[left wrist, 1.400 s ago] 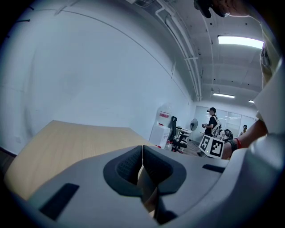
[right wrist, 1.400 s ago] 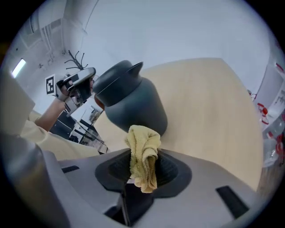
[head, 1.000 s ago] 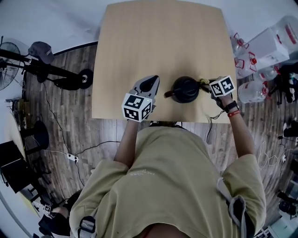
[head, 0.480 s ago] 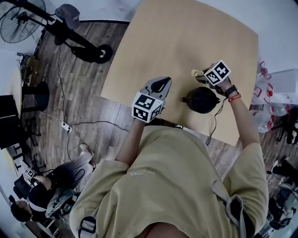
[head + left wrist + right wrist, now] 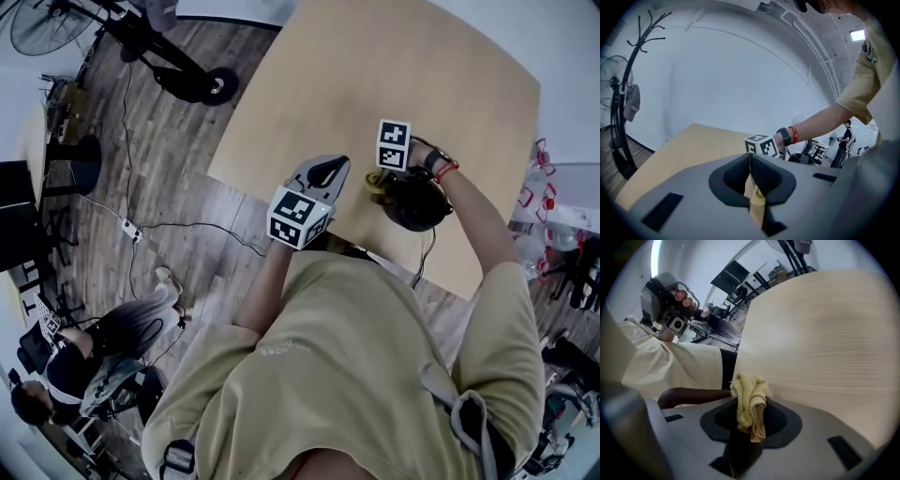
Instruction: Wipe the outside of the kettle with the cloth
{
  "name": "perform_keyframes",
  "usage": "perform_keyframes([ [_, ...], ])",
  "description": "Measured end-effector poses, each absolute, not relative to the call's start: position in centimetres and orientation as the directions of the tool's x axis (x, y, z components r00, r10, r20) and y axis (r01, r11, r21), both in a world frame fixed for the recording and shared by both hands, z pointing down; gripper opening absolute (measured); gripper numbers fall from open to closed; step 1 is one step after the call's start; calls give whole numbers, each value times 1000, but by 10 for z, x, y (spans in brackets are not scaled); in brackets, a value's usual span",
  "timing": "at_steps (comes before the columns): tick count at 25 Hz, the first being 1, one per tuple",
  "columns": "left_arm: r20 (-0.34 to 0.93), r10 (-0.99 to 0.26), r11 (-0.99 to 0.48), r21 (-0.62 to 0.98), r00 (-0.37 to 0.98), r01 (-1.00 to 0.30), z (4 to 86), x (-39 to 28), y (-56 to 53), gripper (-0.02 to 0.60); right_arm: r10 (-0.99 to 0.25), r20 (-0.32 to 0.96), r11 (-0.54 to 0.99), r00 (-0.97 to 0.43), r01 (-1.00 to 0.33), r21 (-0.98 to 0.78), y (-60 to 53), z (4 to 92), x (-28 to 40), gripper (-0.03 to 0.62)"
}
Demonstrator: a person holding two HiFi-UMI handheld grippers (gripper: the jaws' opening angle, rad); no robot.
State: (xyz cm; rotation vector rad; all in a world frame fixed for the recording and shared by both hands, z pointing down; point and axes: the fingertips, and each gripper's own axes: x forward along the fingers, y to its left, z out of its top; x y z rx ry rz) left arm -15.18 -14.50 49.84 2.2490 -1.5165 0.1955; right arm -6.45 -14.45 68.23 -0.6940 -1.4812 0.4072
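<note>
The pale wooden bench fills the top of the head view, above a dark plank floor. A fan stand crosses the floor at the top left, and a second person sits at the lower left.

The dark, round kettle stands on the bench close to its near edge, under the wearer's right forearm.

The left hand-held gripper hangs over the near edge of the bench, left of the kettle and apart from it. Its jaws are closed together, and nothing is held between them.

The right hand-held gripper sits at the kettle's left side, its marker cube just beyond the kettle. Its jaws are clamped on the yellow cloth, which bunches up above the pads and hangs down a little in front of them. In the head view a bit of the cloth shows at the kettle's left edge. In the right gripper view a dark curved part of the kettle lies just left of the cloth, but I cannot tell whether they touch.
</note>
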Motion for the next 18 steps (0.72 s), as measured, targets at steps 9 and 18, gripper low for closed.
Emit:
perform_keyframes([
  [9, 371, -836, -312, 286, 404, -906, 514, -144, -147, 25, 627, 773, 773, 97, 49, -633, -181, 722, -53, 132],
  [18, 388, -807, -357, 280, 445, -891, 520, -123, -145, 25, 599, 800, 797, -48, -66, -600, -213, 725, -27, 130],
])
